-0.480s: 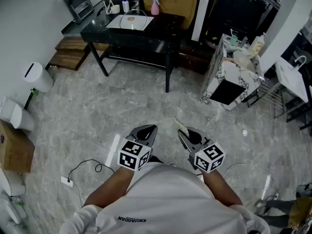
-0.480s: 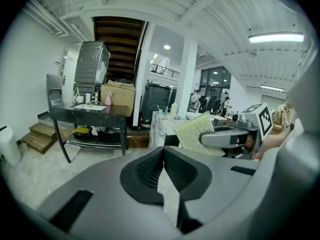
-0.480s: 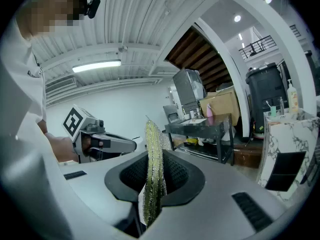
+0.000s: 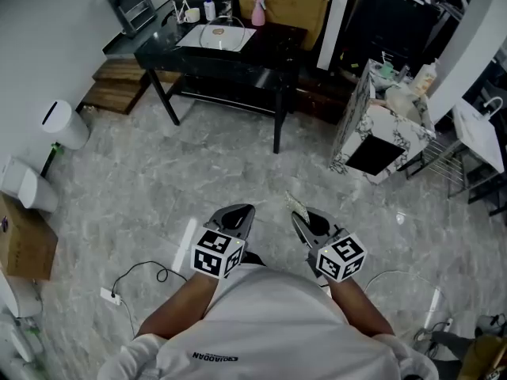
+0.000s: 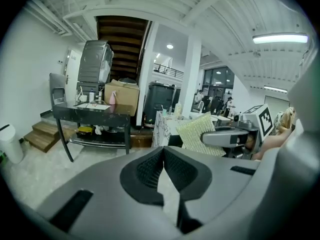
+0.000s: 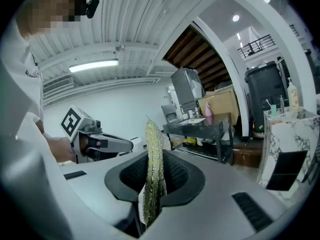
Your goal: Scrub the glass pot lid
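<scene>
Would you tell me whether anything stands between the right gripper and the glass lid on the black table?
Nothing visible does. Only floor lies between the right gripper, shut on the scrub pad, and the black table where the glass lid lies.

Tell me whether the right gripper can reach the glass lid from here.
Probably not: the right gripper, shut on the scouring pad, is near the person's body, while the glass lid lies on the black table across open floor.
</scene>
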The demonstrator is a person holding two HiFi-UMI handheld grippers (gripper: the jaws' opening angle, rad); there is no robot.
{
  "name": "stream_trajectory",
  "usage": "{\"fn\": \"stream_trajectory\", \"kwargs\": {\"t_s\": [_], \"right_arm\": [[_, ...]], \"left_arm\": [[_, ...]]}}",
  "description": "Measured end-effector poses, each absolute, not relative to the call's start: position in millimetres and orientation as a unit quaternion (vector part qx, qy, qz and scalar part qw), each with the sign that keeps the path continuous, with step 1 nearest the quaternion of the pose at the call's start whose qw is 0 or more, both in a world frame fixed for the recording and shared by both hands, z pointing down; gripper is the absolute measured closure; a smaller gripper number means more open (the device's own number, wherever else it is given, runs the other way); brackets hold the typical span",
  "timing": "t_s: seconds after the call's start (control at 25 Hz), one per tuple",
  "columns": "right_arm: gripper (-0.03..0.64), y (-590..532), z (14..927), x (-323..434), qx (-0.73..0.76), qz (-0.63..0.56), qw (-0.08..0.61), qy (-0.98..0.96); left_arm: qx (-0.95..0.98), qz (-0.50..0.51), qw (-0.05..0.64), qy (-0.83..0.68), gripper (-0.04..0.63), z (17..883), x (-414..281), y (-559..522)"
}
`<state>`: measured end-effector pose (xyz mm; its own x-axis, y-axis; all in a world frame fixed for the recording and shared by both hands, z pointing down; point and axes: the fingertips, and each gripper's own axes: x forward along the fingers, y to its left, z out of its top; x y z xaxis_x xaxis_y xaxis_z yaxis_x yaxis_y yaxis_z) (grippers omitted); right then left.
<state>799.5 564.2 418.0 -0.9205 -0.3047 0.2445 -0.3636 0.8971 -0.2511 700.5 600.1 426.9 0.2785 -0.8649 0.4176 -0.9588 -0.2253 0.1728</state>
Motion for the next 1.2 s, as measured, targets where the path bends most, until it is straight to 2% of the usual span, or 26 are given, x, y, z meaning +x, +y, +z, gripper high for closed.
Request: {"fn": "stream_trajectory", "kwargs": {"t_s": [0.16,0.36,0.88,1.2], "right_arm": [[0.534,554,413,781,0.167,0.148,0.088,-0.971],[0.534,532,412,747,0.165,0.145,0.098,-0.971],[0.534,478,423,624,0.169,0.17,0.127,-0.963],[0.534,468,443,557,0.153,0.182,0.152,-0.959]], "left_arm": [[0.781,0.114,0.201,-0.58,0.58,430,687,582],[0.785,0.119,0.232,-0.562,0.58,443,658,552],[0.788,0.112,0.212,-0.567,0.58,431,528,498],[0.769,0.104,0.227,-0.588,0.58,445,449,496]]}}
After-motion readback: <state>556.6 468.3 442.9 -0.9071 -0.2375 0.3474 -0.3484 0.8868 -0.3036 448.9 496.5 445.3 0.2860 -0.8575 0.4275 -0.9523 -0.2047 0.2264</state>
